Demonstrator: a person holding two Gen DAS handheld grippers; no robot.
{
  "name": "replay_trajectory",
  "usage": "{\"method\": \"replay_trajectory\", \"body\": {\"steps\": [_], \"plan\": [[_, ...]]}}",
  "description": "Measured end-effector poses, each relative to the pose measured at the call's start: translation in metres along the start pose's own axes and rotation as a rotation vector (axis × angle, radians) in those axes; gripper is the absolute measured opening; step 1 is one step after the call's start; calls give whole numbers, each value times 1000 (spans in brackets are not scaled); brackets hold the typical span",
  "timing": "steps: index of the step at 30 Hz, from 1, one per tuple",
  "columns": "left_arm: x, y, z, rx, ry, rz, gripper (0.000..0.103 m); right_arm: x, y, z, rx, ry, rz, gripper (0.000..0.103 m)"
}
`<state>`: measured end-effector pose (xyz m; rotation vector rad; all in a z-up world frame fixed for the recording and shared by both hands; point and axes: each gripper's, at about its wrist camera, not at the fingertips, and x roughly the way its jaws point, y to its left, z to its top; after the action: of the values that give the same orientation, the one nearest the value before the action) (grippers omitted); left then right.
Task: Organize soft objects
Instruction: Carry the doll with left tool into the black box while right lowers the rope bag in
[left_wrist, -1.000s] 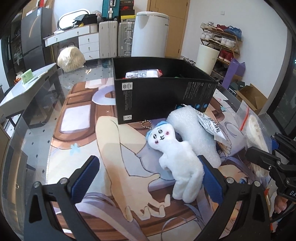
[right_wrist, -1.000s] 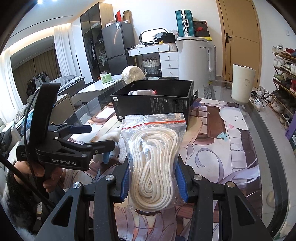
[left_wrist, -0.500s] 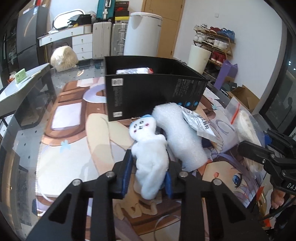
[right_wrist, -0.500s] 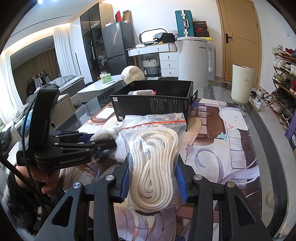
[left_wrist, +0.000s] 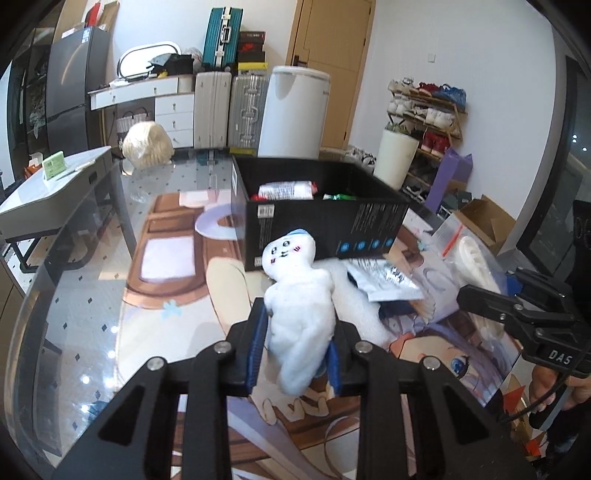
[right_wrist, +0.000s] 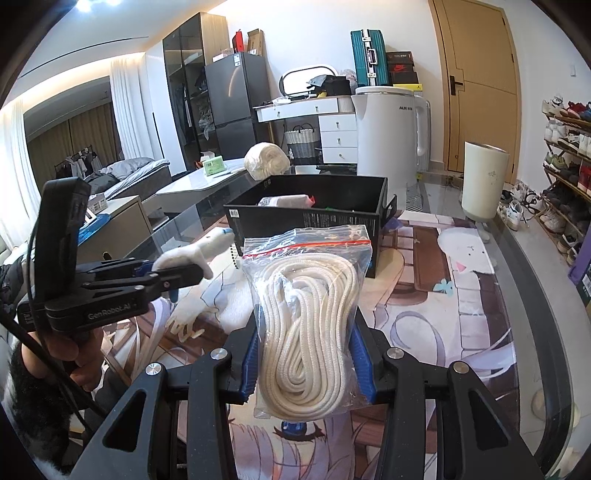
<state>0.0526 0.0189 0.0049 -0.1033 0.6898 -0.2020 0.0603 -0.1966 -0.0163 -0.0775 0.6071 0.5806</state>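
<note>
Through my left camera, my left claw (left_wrist: 295, 354) is clamped on the white plush doll (left_wrist: 301, 314), lifted just short of the black box (left_wrist: 325, 225), which already holds a few items. Through my right camera, my right claw (right_wrist: 304, 363) grips the bagged rope (right_wrist: 308, 325), likewise not yet boxed.

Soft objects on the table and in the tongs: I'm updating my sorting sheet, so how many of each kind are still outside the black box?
Plush toy, in the left tongs: 1
Bag of white rope, in the right tongs: 1
White foam wrap, on the table: 1
Printed packet, on the foam: 1
Total: 4
</note>
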Motion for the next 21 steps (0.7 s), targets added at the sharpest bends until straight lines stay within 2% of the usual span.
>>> {"method": "replay_trajectory", "body": {"steps": [10,21], "plan": [[-14,-1,15,5,-70,0,26,13,-6,18,-1,-6,-10,43],[-8,-4,41,22,-115,-15,26,27,-10,42,-17,-13,-9,43]]}}
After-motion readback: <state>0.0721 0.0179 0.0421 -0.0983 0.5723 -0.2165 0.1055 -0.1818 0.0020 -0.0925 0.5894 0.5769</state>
